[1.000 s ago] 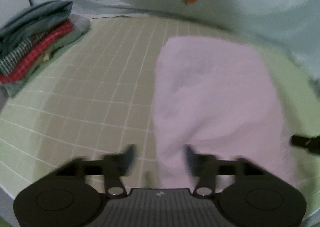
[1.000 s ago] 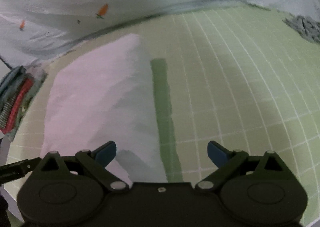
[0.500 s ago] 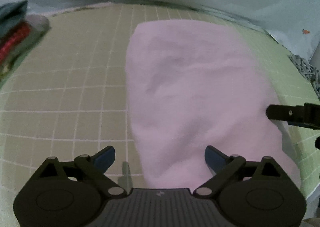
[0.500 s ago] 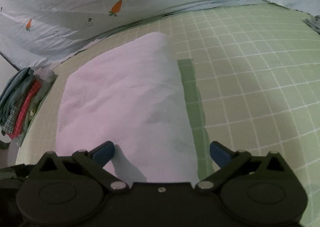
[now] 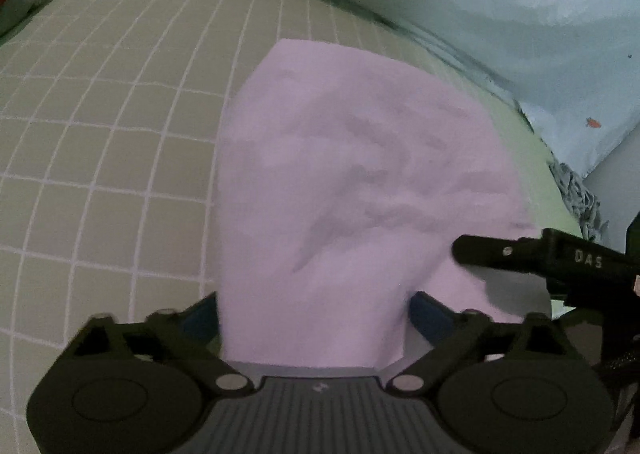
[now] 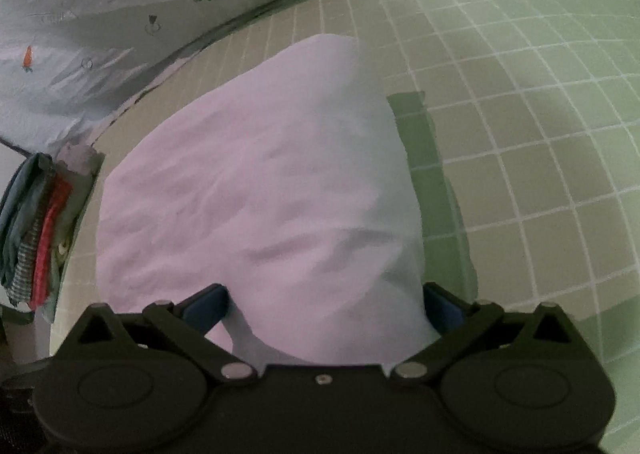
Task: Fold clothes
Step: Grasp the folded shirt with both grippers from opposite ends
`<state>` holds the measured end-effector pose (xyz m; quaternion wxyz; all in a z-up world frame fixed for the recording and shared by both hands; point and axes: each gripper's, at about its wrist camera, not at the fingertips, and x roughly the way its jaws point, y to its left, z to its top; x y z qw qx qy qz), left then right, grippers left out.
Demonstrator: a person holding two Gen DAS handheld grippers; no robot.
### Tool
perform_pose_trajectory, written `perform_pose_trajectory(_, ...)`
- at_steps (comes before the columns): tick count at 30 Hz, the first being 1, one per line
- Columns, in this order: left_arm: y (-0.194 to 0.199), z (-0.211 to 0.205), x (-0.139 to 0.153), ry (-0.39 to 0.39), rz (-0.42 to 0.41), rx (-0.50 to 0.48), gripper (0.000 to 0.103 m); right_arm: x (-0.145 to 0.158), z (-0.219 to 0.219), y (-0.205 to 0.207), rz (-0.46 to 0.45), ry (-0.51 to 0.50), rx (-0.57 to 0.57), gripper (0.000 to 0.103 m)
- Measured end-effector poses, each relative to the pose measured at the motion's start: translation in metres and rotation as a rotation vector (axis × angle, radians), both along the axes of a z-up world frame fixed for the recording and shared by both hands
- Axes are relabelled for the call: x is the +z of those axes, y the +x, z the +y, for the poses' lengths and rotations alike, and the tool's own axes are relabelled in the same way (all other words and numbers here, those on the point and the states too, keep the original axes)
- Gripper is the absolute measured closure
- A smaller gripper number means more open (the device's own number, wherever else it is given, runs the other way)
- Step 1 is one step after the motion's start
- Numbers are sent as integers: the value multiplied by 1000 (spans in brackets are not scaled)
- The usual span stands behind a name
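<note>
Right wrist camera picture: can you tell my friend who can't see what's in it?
A pale pink cloth lies on a green checked sheet, its near edge between the wide-open fingers of the right gripper. A stack of folded clothes sits at the left, and a light blue carrot-print cover runs along the back.

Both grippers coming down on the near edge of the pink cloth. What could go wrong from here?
1. The pink cloth already lies rumpled; a fold would likely trap those creases.
2. The left gripper is closing astride the left corner, so it may catch only a sliver.
3. The right gripper stands wide open near the dark green strip; an uneven pickup could skew the fold.
</note>
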<state>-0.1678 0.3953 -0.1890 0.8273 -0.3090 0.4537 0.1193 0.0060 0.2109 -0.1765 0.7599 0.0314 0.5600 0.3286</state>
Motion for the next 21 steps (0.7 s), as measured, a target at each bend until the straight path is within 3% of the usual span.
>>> perform_pose_trajectory(1,0,-2,1,6,0,8,25,2,0,-2,-1,6,1,4)
perform_pose_trajectory(3,-3,-4,5,-5,-11,40,42,7,-2,-8,-6,24,12,24)
perform_pose_trajectory(5,-8,-5,9,-13,-13,85,53,19,-7,-20,-23,55,24,49)
perform_pose_trajectory(7,-10,-12,19,12,-17,97,67,30,-11,-31,-63,81,40,61)
perform_pose_trajectory(10,-14,-32,39,69,-32,99,81,50,-22,-46,-115,123,76,67)
perform_pose_trajectory(17,-34,-72,81,101,-74,180,82,89,-53,-55,-155,212,151,68)
perform_pose_trajectory(21,-45,-85,101,142,-68,261,83,105,-49,-55,-161,258,240,68)
